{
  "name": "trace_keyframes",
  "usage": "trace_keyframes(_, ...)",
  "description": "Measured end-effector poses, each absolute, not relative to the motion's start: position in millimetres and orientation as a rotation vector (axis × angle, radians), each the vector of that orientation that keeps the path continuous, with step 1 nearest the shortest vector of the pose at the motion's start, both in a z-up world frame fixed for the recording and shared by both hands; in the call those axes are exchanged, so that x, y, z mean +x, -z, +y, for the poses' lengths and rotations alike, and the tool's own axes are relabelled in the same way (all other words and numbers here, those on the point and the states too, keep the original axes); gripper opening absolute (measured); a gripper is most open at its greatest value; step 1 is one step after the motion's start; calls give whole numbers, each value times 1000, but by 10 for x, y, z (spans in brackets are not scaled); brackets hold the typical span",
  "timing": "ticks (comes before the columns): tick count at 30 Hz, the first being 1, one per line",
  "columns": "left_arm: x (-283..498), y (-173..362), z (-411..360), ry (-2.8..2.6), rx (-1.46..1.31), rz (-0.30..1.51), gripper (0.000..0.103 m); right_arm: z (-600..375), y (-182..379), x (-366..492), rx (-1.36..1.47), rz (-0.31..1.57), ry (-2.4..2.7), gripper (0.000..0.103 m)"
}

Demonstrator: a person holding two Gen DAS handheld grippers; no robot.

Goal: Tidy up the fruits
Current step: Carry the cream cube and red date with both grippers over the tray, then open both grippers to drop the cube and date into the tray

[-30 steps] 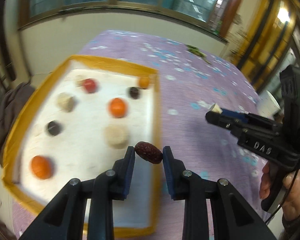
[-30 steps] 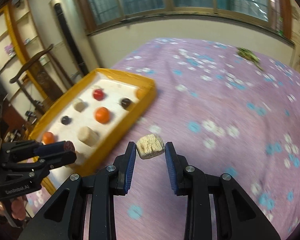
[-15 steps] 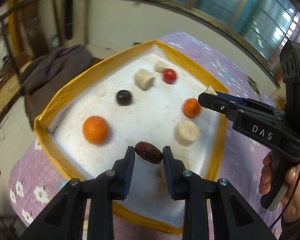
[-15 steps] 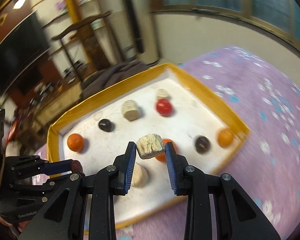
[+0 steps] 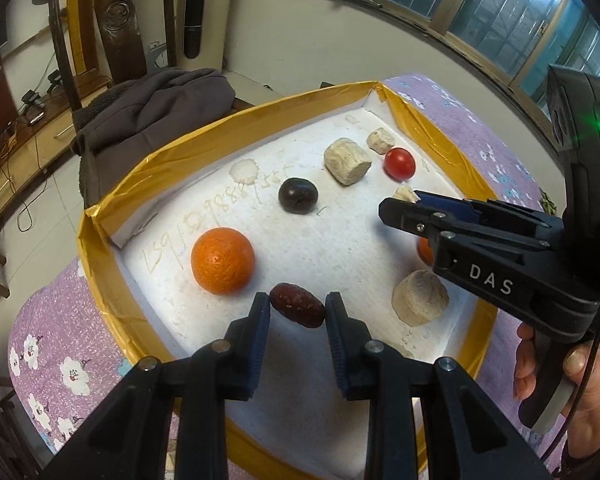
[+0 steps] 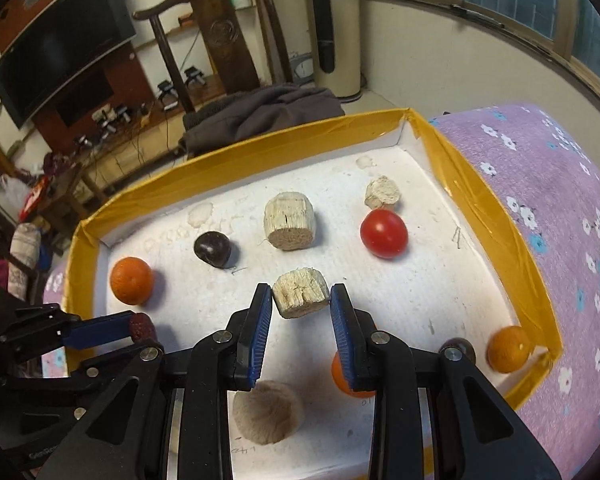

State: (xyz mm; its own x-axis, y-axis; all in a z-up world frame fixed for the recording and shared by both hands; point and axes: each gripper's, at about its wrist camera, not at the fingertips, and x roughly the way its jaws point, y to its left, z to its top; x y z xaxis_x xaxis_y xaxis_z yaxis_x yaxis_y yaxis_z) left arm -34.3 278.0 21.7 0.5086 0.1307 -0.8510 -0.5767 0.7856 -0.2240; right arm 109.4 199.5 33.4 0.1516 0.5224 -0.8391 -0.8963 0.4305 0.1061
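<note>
Left gripper [image 5: 296, 312] was clamped across a dark red date [image 5: 297, 310], pads on its two long ends, so the fruit sat crosswise and clear of the tray floor. It hung over the near part of the tray [image 5: 100, 240], just beside the big orange [image 5: 223, 261]; a drop there would probably put it next to the round fruit.

Right gripper [image 6: 301, 300] was closed on a pale fibrous chunk [image 6: 300, 294], maybe sugarcane, gripped on its flat sides. It was held above the middle of the tray, aimed toward the far side where a larger pale piece [image 6: 289, 225] and a small one [image 6: 382, 192] lay. Likely meant to join those, like with like; that is a judgement only.

Both grippers pointed steeply down, presumably ready to set things down, not yet released.

Already in the tray:
- red tomato [image 6: 383, 233], far right
- dark round fruit [image 6: 212, 249], far left of centre
- a second orange [image 6: 509, 349] in the near right corner, another dark fruit [image 6: 460, 347] beside it
- a pale round piece [image 6: 267, 412] near, under the right gripper

Tray rested on a purple flowered cloth [image 6: 560, 184]. Whether the surface beneath was a bed or a counter could not be told.
</note>
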Motion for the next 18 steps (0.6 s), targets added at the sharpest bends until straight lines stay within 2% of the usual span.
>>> trace_keyframes(16, -294, -188, 2720, -510, -479, 935, 31, 2136, -251, 1172, -570, 961, -1045, 29)
trace_keyframes(18, -296, -191, 2724, -509, -481, 933, 31, 2128, -255, 1196, -574, 957, -1039, 32)
